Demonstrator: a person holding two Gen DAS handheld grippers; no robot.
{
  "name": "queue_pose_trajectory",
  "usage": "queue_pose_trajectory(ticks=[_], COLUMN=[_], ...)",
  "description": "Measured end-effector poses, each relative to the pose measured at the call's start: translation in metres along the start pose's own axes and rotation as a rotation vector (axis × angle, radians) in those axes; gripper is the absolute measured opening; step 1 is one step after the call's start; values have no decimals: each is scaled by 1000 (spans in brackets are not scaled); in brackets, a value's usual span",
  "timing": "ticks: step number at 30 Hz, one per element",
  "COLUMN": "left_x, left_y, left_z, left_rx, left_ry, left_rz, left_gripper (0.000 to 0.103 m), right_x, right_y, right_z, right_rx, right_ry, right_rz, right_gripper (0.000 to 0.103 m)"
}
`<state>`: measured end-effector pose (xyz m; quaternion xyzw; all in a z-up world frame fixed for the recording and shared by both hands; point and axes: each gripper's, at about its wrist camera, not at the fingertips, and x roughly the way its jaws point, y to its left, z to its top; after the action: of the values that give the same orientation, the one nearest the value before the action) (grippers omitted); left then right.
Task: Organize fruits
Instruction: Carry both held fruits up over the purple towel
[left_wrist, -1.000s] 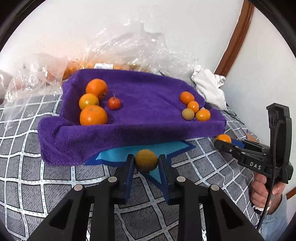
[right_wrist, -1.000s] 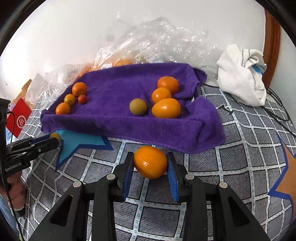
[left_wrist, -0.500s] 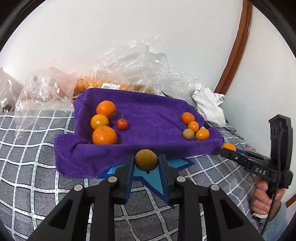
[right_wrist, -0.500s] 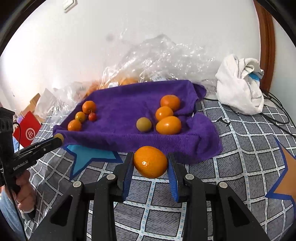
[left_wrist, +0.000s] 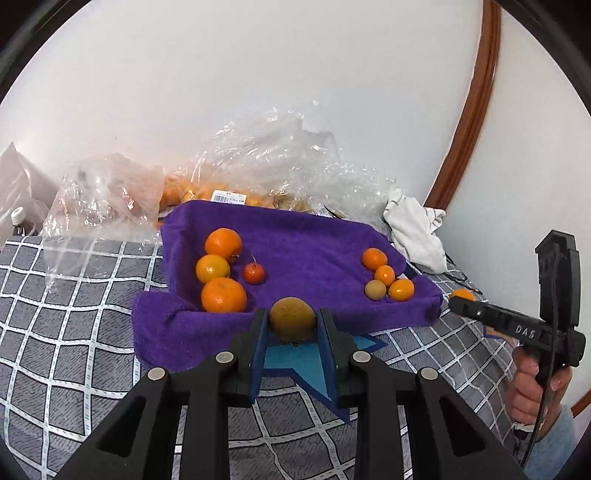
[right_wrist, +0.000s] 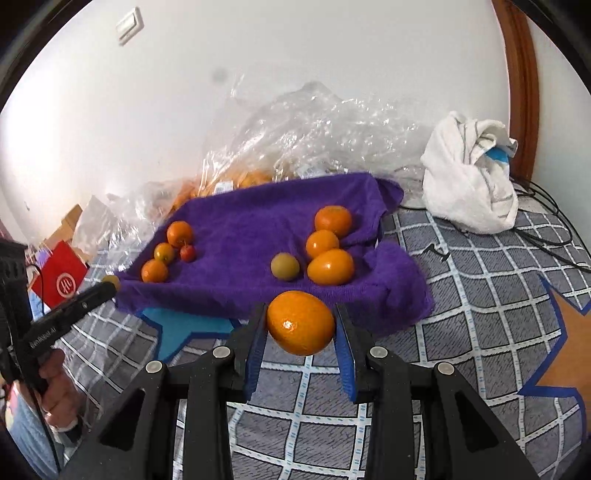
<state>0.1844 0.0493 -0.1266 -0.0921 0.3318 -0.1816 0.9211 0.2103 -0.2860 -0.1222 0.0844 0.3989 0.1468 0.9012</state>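
Note:
My left gripper (left_wrist: 291, 325) is shut on a brownish-yellow round fruit (left_wrist: 291, 318), held above the near edge of the purple towel (left_wrist: 306, 254). My right gripper (right_wrist: 300, 325) is shut on a large orange (right_wrist: 301, 322), held in front of the towel (right_wrist: 251, 229). On the towel one group has three oranges (left_wrist: 222, 294) and a small red fruit (left_wrist: 254, 273). The other group has three small oranges (left_wrist: 401, 289) and a brownish fruit (left_wrist: 375, 289). The right gripper also shows at the right of the left wrist view (left_wrist: 461, 301). The left gripper also shows at the left of the right wrist view (right_wrist: 109, 286).
Crumpled clear plastic bags (left_wrist: 280, 170) with more oranges lie behind the towel by the wall. A white cloth (right_wrist: 469, 177) and black cables (right_wrist: 546, 236) lie at the right. A red paper bag (right_wrist: 61, 278) stands at the left. The grey checked bedspread (right_wrist: 480, 295) has star patches.
Both grippers have lifted with their fruit and tilted up, so the towel now sits lower in both views. Both grips are unchanged.

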Motion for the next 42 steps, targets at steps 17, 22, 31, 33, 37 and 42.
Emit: queue_pose_trajectory(ticks=[17, 22, 31, 33, 37, 42], left_x=[-34, -27, 4, 11, 27, 34], left_y=[4, 5, 20, 24, 34, 50], left_z=[52, 73, 80, 77, 71, 67], left_rx=[-14, -38, -98, -101, -112, -148], left_ry=[-69, -70, -49, -40, -10, 12], left_rz=[70, 87, 115, 124, 135, 107], left_gripper=[25, 25, 25, 25, 25, 25], right_x=[-13, -3, 38, 51, 79, 108], right_y=[18, 20, 25, 28, 34, 37], right_z=[45, 60, 80, 81, 75, 64], right_rx=[-32, -34, -64, -82, -126, -153], right_ry=[-33, -40, 11, 35, 86, 140], right_rz=[-25, -21, -37, -51, -49, -46], right_gripper=[35, 35, 35, 35, 35, 35])
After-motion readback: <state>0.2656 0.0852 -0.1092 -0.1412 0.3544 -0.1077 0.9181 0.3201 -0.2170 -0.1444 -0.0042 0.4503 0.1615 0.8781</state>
